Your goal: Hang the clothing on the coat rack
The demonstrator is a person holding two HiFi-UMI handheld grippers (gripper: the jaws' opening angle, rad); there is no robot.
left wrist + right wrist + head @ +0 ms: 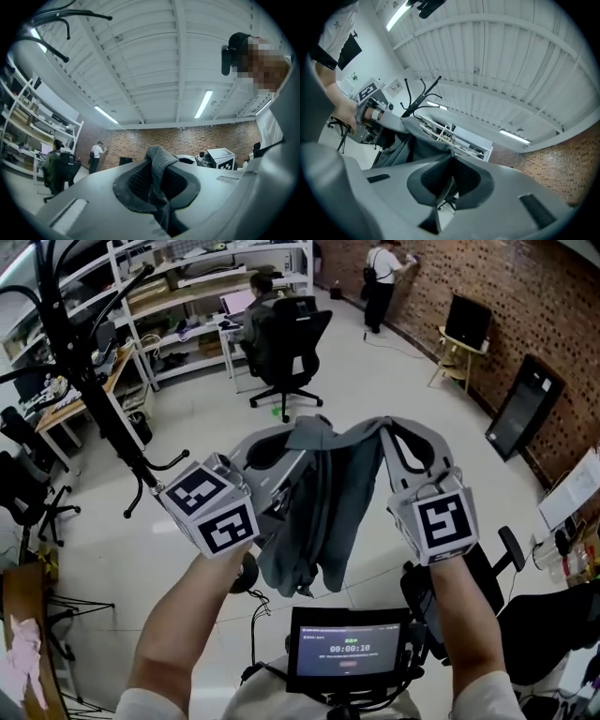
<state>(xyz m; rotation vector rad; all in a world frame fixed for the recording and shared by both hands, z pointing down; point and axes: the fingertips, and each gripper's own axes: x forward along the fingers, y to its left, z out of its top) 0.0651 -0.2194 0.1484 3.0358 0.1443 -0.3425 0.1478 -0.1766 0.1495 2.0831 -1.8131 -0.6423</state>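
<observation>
Up front, we find left gripper (158,185) and right gripper (449,180) each closed tight on the crumpled grey fabric garment (323,512), hanging apart from the black metal coat rack (94,399), whose top is cropped.

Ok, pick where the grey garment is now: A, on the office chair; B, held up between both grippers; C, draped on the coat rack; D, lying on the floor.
B: the grey garment hangs between the left gripper and the right gripper, both shut on it, apart from the coat rack.

White sleeves (141,704); both grey grippers (302,432) bear black-and-white marker cubes (442,521).
</observation>
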